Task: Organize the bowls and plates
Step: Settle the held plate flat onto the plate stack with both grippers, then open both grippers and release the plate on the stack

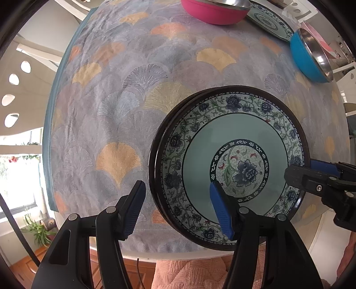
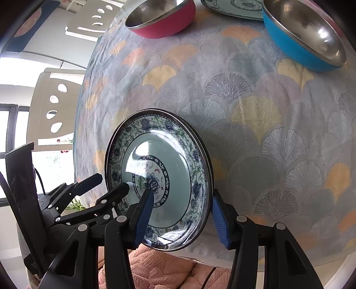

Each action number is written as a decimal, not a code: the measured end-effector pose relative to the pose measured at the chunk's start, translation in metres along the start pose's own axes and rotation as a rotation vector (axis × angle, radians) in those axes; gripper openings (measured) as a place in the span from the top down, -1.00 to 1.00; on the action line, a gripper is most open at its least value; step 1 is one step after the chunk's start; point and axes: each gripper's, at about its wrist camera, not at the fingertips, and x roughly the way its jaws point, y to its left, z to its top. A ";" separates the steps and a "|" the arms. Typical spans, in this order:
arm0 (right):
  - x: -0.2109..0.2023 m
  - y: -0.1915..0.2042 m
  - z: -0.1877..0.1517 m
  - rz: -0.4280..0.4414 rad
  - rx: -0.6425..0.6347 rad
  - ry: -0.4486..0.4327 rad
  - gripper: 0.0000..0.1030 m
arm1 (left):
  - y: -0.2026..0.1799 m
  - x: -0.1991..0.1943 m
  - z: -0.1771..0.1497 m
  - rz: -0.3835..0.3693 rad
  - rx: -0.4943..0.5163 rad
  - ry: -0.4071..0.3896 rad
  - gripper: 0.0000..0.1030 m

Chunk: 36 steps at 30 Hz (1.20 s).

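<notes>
Two stacked floral plates (image 1: 233,133) (image 2: 169,144) with dark rims lie on the tablecloth near the table's front edge. My left gripper (image 1: 178,185) (image 2: 114,182) points down and straddles the stack's left rim. One of its pads is over the plate's inside, the other over the cloth, and a gap shows between them. My right gripper (image 2: 183,194) (image 1: 299,169) straddles the opposite rim, with one pad above the plate's well and the other just outside the edge. A third floral plate (image 1: 269,22) (image 2: 233,6) lies at the far side. A pink bowl (image 1: 213,11) (image 2: 160,20) and a blue bowl (image 1: 309,57) (image 2: 300,37), both steel-lined, flank it.
A fan-patterned cloth (image 1: 133,100) (image 2: 267,133) covers the round table. White chairs (image 2: 53,104) stand beyond the left edge. A pink quilted cushion (image 1: 200,273) (image 2: 160,266) sits just below the near edge. Bare cloth lies between the stack and the bowls.
</notes>
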 end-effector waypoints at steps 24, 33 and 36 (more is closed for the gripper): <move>-0.006 -0.001 -0.004 0.018 -0.031 0.012 0.03 | -0.004 -0.003 -0.005 0.047 -0.040 -0.005 -0.12; -0.026 0.002 -0.016 0.054 -0.109 0.014 0.03 | -0.008 -0.026 -0.018 0.059 -0.108 -0.011 -0.13; -0.030 0.004 -0.017 0.050 -0.134 0.018 0.03 | -0.014 -0.033 -0.027 0.071 -0.129 0.004 -0.13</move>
